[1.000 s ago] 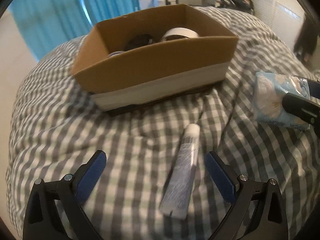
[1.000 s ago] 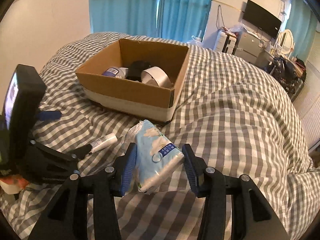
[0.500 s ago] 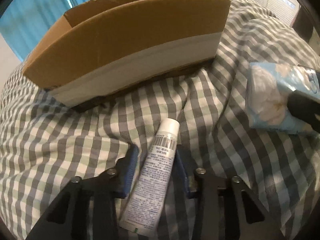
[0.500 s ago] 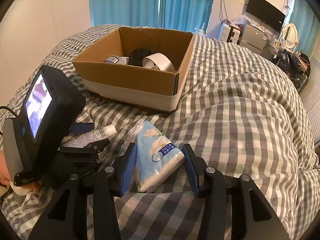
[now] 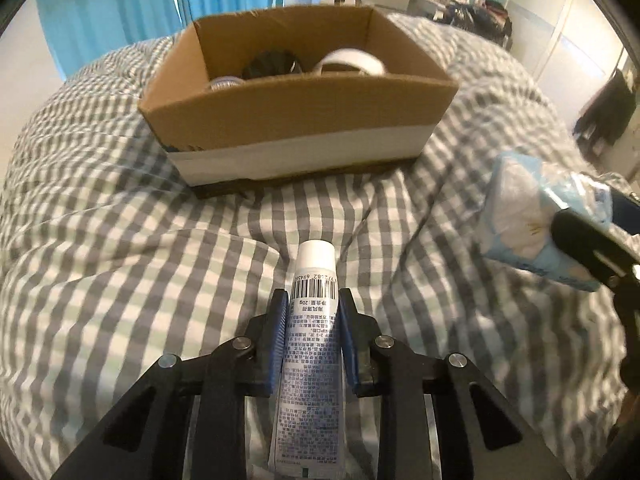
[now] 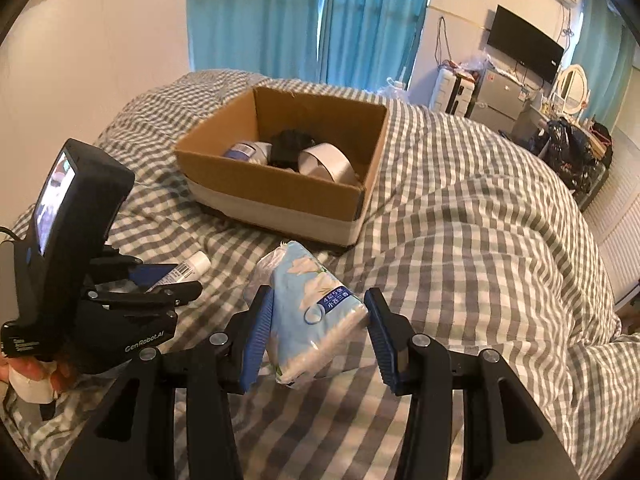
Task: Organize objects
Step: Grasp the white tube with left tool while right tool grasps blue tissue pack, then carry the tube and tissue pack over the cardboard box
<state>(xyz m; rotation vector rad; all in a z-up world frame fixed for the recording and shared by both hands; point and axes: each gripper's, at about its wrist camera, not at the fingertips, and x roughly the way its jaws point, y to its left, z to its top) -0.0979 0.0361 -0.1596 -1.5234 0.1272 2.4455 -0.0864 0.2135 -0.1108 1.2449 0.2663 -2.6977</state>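
Note:
My left gripper [image 5: 313,300] is shut on a white tube [image 5: 314,344] with a barcode, its cap pointing toward the cardboard box [image 5: 296,120]. The tube [image 6: 188,269] hangs a little above the checked bedspread. A light blue tissue pack [image 6: 312,312] sits between the blue pads of my right gripper [image 6: 320,312], which is shut on it and holds it off the bed. The same pack [image 5: 532,216] shows at the right of the left wrist view. The open box [image 6: 288,192] holds a white tape roll [image 6: 328,162], a black item [image 6: 290,148] and a small jar [image 6: 244,150].
The box rests on a bed with a grey and white checked cover [image 6: 480,220]. Blue curtains [image 6: 304,20] hang behind it. A wall TV [image 6: 524,42], a small fridge [image 6: 498,98] and clutter stand at the far right. A person's hand [image 6: 28,372] holds the left gripper.
My left gripper came down over the tube, shut on it and lifted it off the bedspread. The right gripper kept its hold on the tissue pack and rose slightly.

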